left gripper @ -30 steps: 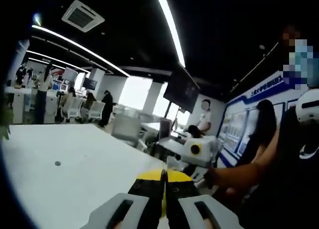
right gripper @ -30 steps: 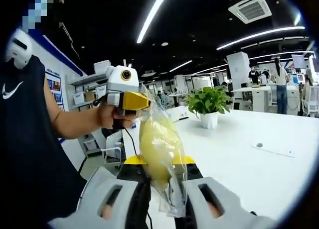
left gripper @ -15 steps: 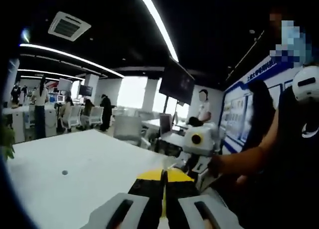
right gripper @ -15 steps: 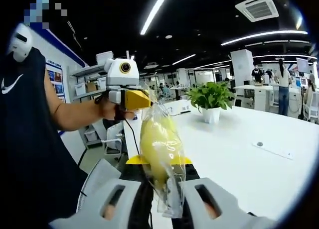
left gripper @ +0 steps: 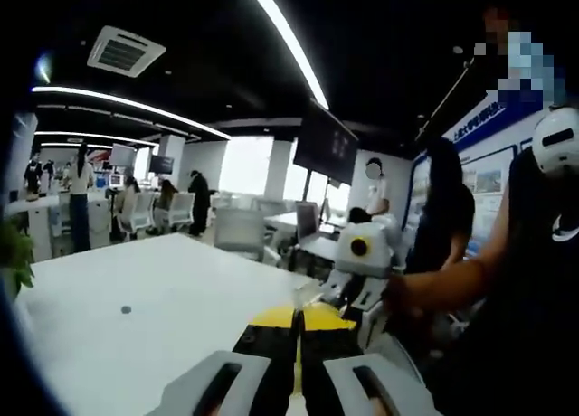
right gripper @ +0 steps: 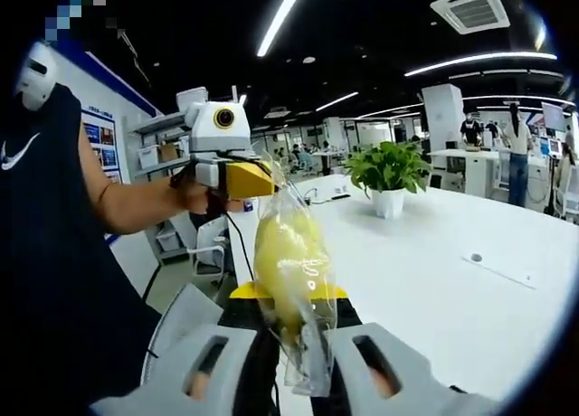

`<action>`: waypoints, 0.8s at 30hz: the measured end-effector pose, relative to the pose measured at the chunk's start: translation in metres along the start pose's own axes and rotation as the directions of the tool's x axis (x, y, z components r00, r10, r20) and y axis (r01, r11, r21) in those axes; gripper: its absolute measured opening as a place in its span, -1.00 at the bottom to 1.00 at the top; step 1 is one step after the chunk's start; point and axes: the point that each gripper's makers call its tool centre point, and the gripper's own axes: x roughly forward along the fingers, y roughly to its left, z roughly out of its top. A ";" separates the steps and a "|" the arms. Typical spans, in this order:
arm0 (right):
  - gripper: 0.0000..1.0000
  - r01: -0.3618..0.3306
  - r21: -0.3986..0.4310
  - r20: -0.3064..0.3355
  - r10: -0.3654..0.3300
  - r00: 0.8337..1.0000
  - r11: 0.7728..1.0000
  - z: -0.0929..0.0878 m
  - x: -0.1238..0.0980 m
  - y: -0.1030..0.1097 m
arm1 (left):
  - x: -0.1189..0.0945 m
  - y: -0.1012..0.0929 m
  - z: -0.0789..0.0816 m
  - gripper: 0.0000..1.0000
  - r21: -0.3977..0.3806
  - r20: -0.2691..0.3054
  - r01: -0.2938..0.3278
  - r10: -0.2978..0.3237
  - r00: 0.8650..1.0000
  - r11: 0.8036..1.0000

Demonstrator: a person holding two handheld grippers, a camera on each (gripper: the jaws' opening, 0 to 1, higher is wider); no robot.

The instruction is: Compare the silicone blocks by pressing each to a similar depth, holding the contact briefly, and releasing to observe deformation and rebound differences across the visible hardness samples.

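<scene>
Office hall, dark ceiling, strip lights. White desk (right gripper: 434,289) broad, mostly bare; potted plant (right gripper: 389,176) far on it. Right gripper (right gripper: 291,339) clamped on clear bag (right gripper: 312,362) with yellow block (right gripper: 285,262). Left gripper (left gripper: 296,362) jaws closed together; in right gripper view it touches bag top.

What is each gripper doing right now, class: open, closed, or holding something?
Left gripper: closed on the top edge of the clear bag.
Right gripper: closed on the bag's lower end, with a yellow block inside.
</scene>
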 end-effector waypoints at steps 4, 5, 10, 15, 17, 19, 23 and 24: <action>-0.95 -0.003 0.003 -0.001 0.003 1.000 1.000 0.001 -0.002 0.001 | 0.001 -0.003 0.001 -1.00 0.012 -0.006 -0.007 0.008 1.000 1.000; -0.96 -0.004 0.000 -0.004 0.004 1.000 1.000 0.000 -0.002 0.002 | 0.001 -0.003 0.001 -1.00 0.012 -0.008 -0.008 0.008 1.000 1.000; -0.96 -0.006 0.001 -0.022 0.006 1.000 1.000 -0.001 -0.005 0.004 | 0.002 -0.005 -0.001 -1.00 0.007 -0.011 0.000 0.000 1.000 1.000; -0.96 -0.001 -0.002 -0.038 0.001 0.999 1.000 -0.003 -0.008 0.004 | 0.003 -0.007 -0.002 -1.00 0.014 -0.021 0.003 -0.003 1.000 1.000; -0.96 0.001 -0.005 -0.041 -0.001 0.999 1.000 -0.003 -0.009 0.003 | 0.004 -0.007 -0.002 -1.00 0.038 -0.026 0.005 -0.004 1.000 0.999; -0.96 0.007 -0.006 -0.044 -0.007 0.999 1.000 -0.002 -0.011 0.003 | 0.006 -0.008 -0.001 -1.00 0.041 -0.030 0.011 -0.010 1.000 0.999; -0.96 0.010 0.001 -0.055 -0.010 0.998 1.000 -0.004 -0.013 0.001 | 0.010 -0.008 -0.003 -1.00 0.057 -0.047 0.015 -0.012 0.999 0.998; -0.96 0.009 0.002 -0.057 -0.009 0.998 1.000 -0.004 -0.014 0.000 | 0.010 -0.008 -0.003 -1.00 0.062 -0.049 0.015 -0.012 0.999 0.998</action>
